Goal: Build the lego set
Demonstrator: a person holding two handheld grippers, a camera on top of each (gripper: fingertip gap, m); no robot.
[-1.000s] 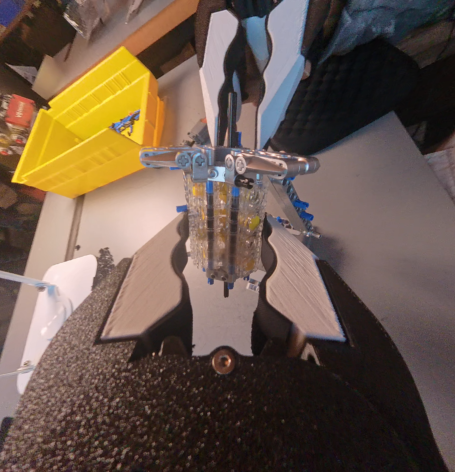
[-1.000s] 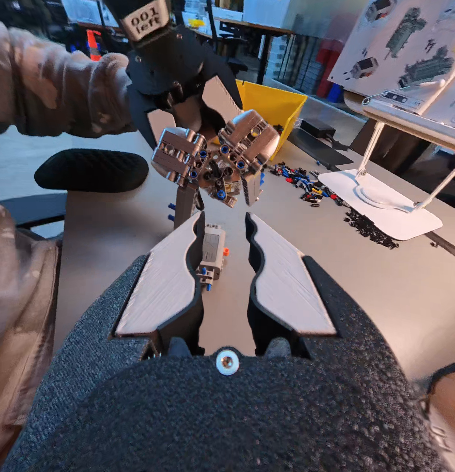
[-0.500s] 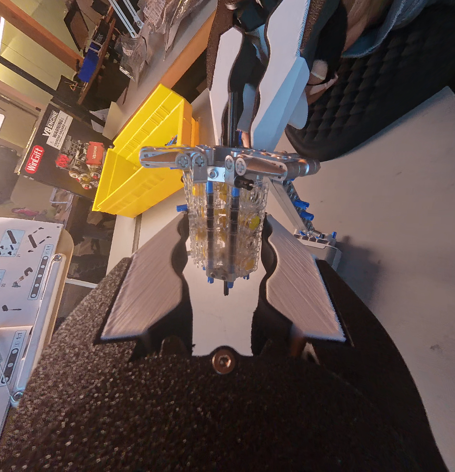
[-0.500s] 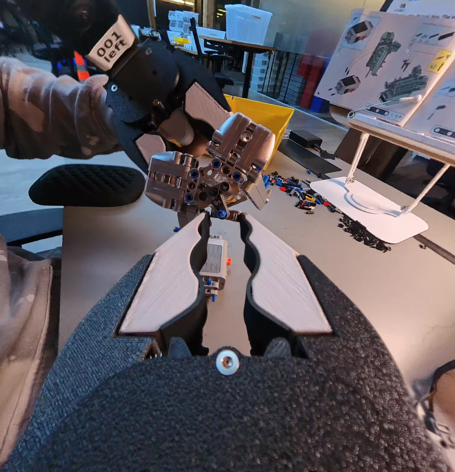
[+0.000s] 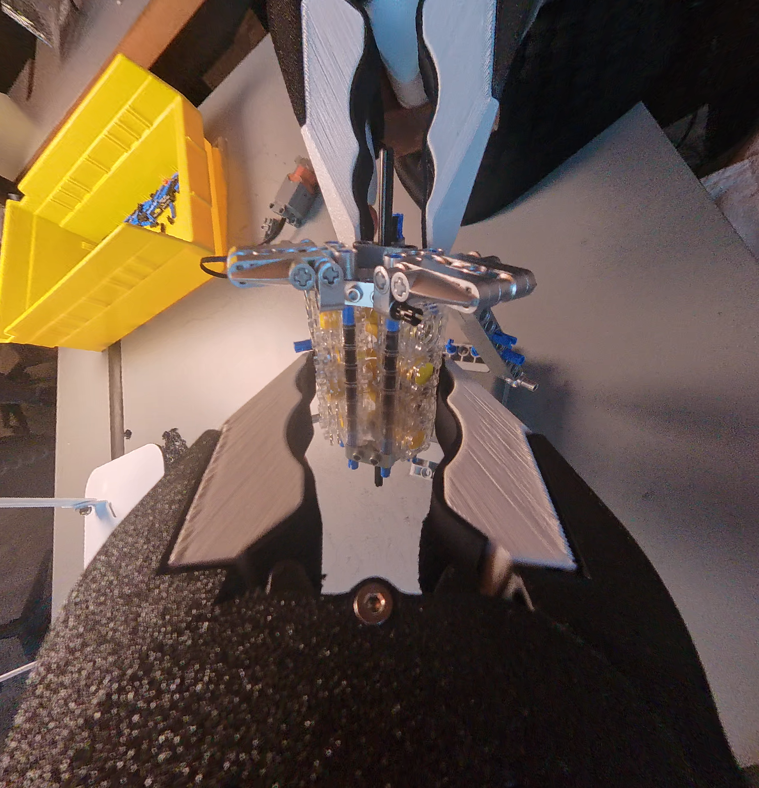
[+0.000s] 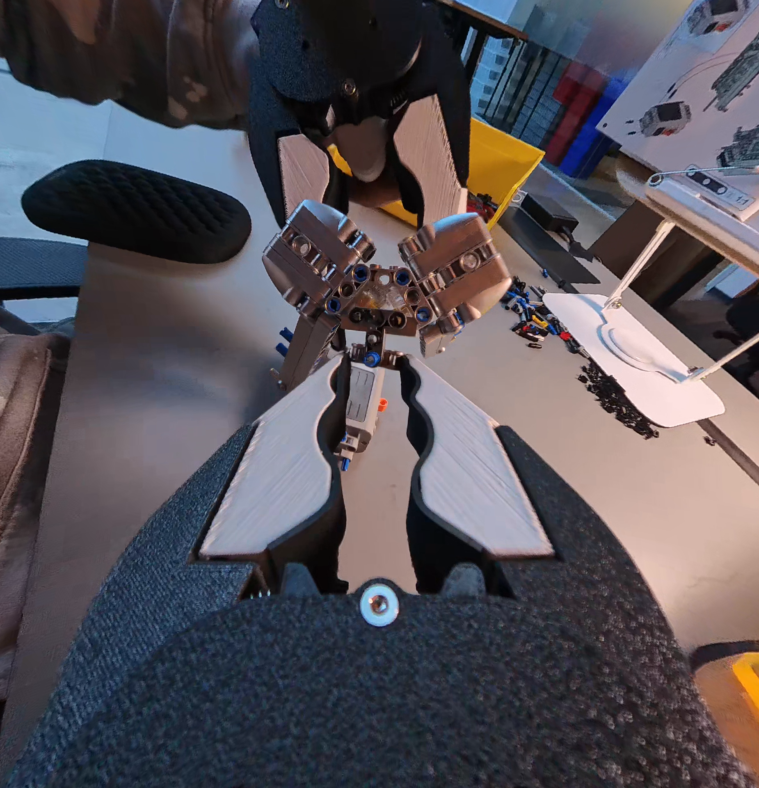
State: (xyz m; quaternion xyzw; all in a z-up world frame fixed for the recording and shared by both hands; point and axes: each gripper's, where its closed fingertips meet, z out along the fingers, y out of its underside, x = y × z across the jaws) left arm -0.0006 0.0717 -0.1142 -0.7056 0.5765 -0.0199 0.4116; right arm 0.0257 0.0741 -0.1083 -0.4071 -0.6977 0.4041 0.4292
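**right gripper brought up to the held engine model**

in the right wrist view, the right gripper (image 6: 373,362) had closed the distance to the engine model (image 6: 382,290) over the last second: its tips, previously short of the model, now sat at the small stub with a blue pin on the model's near end. the model had also been turned until its two grey cylinder heads stood level, one on each side.

jaw state, right: narrowed to a small gap, with both tips at or against the stub. whether they actually clamped it could not be determined. from the left wrist view, a black axle (image 5: 384,187) ran up between these fingers.

jaw state, left: the left gripper (image 5: 375,383) was pinching the clear, yellow-flecked block of the model between both pads, and held it clear of the table (image 5: 625,298).

beneath the right fingers a grey motor unit (image 6: 363,401) lay on the table. farther off lay loose small parts (image 6: 535,315), then a white stand base (image 6: 646,383) carrying an instruction sheet (image 6: 710,85). a yellow bin (image 5: 105,213) stood at the far edge.
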